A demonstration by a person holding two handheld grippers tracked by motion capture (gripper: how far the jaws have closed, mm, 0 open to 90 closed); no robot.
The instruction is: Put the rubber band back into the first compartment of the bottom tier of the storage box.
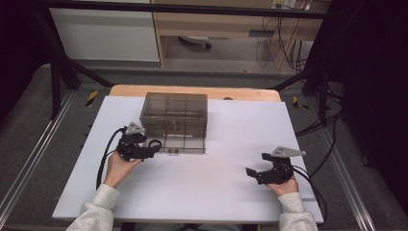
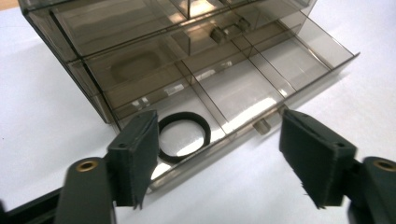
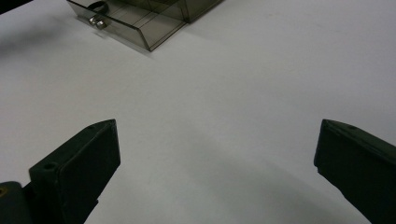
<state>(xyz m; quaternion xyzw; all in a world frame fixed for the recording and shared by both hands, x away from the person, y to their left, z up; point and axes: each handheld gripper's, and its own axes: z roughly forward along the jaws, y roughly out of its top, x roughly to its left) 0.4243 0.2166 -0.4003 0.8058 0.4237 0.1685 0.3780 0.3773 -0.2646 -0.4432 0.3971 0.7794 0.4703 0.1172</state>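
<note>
Nearest, the person's two hands are coming in over the near edge of the white table point(image 1: 192, 192). The right gripper point(image 1: 257, 174) is hovering over bare tabletop at the near right, well apart from everything else; its own view is showing its jaws spread wide with nothing between them. Further in, at the left, the left gripper point(image 1: 153, 150) is pointing at the smoky clear drawer box point(image 1: 175, 113), its jaws released and gripping nothing. From above, its tips are seeming to sit right at the pulled-out bottom drawer point(image 2: 261, 84). The left gripper view is telling more: a black ring point(image 2: 183, 137) is lying flat in the drawer's leftmost compartment, just behind the front wall, and the small knob point(image 2: 263, 126) is sticking out between the jaws, untouched. Beyond, the box's far drawers are sitting closed.
</note>
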